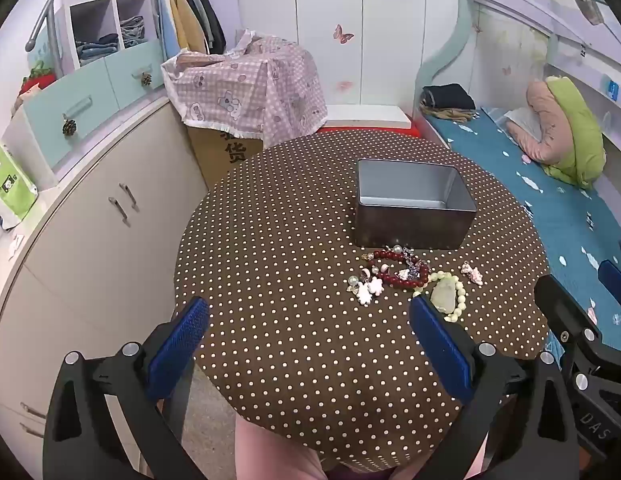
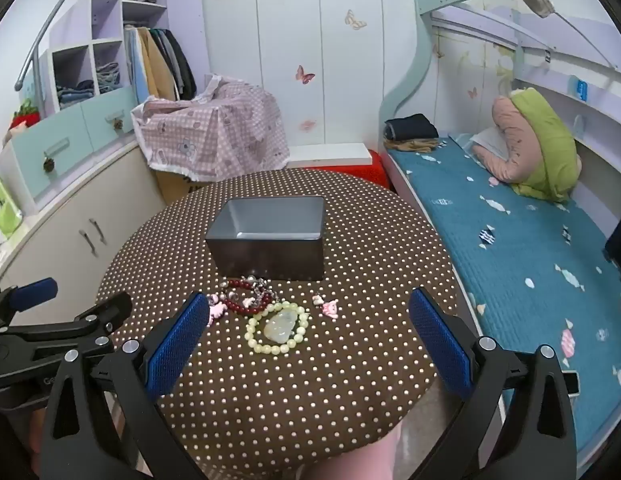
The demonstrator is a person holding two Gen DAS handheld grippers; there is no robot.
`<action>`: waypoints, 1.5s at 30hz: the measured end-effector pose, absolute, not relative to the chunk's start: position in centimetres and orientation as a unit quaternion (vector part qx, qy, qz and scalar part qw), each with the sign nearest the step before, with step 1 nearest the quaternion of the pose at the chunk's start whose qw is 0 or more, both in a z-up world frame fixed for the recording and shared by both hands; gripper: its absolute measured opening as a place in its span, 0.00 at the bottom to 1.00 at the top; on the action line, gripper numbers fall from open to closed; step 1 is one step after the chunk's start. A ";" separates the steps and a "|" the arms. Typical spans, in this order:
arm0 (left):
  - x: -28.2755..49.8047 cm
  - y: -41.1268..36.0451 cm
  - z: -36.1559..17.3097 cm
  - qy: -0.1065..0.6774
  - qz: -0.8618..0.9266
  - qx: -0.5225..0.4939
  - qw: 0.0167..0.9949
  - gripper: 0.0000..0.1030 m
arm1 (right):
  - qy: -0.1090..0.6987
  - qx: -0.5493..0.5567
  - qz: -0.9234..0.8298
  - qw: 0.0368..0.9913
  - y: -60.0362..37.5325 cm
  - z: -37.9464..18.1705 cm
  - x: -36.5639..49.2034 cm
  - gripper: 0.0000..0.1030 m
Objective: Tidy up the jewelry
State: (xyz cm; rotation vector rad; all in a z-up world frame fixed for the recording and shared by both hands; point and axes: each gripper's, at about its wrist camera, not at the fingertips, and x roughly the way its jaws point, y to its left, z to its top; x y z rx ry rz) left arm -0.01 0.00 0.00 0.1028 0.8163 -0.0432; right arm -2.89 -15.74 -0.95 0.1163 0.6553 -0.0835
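Observation:
A heap of jewelry lies on a round brown polka-dot table (image 1: 290,240) (image 2: 370,248), just in front of an open, empty grey metal box (image 1: 414,204) (image 2: 270,236). It holds a dark red bead bracelet (image 1: 406,270) (image 2: 246,306), a pale green bead bracelet with a jade pendant (image 1: 444,296) (image 2: 278,326), pearl and white charm pieces (image 1: 366,288), and small pink charms (image 1: 472,274) (image 2: 330,307). My left gripper (image 1: 310,320) is open and empty above the table's near left part. My right gripper (image 2: 310,316) is open and empty, hovering over the green bracelet.
A beige cabinet (image 1: 94,216) stands left of the table. A bed with a blue cover (image 2: 530,248) runs along the right. A box under a pink checked cloth (image 1: 250,84) sits behind the table. The left gripper's body (image 2: 50,332) shows in the right wrist view.

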 end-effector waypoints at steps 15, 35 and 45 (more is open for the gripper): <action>0.1 -0.3 -0.5 0.399 -0.022 0.049 0.915 0.94 | 0.323 0.058 -0.040 0.944 -15.7 -1.1 -2.9 0.94; 0.1 0.1 -1.3 0.406 -0.022 0.050 0.912 0.94 | 0.332 0.068 -0.038 0.940 -15.6 -2.2 -2.4 0.94; 0.4 -0.1 -1.5 0.410 -0.020 0.051 0.911 0.94 | 0.335 0.068 -0.038 0.939 -15.8 -2.5 -2.2 0.94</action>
